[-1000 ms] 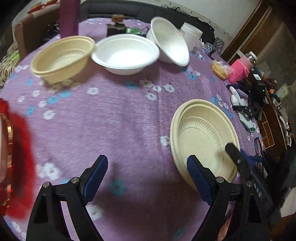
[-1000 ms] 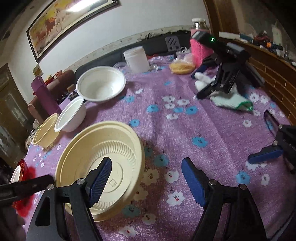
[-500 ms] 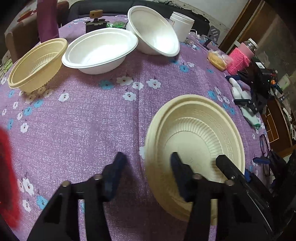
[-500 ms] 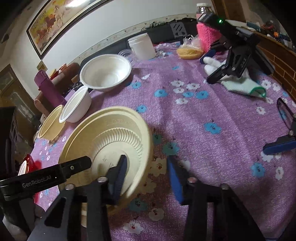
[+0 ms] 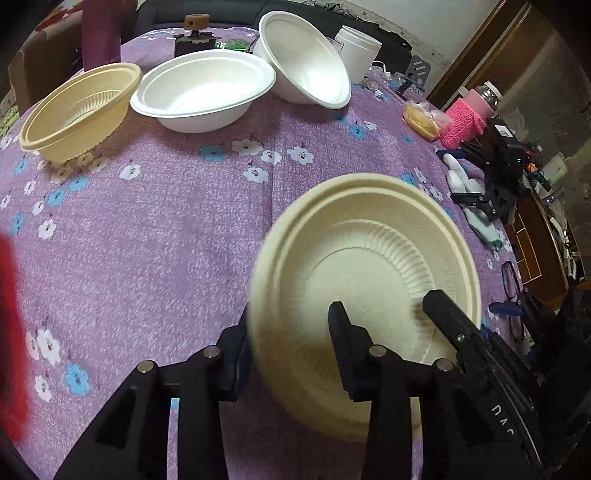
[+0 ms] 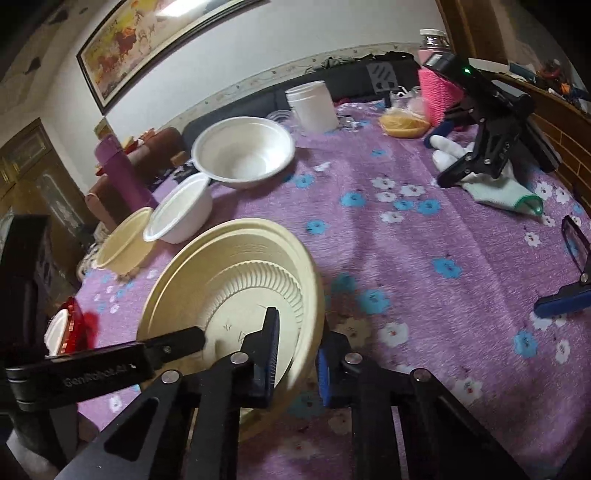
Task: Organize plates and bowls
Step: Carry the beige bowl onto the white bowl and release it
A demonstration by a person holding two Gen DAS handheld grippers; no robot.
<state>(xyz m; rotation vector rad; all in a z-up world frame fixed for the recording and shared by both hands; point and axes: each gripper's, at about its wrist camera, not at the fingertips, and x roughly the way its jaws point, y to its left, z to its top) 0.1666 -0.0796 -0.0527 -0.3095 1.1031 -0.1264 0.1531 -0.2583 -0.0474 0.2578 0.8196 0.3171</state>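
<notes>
Gripped from both sides: cream ribbed disposable plate (image 5: 373, 258), tilted over the purple flowered desk (image 5: 155, 229). Left gripper (image 5: 291, 343) and right gripper (image 6: 297, 363) jaws each clamped across opposite rims. Well ahead-left, cream ribbed bowl (image 5: 79, 110).

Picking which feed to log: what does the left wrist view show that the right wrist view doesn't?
Left only: the brown-knobbed dark object behind the bowls. Right only: the framed painting and red dish. Both: the beige plate with the left tool and right tool each closed over its rim, the beige bowl, two white bowls and white jar.
</notes>
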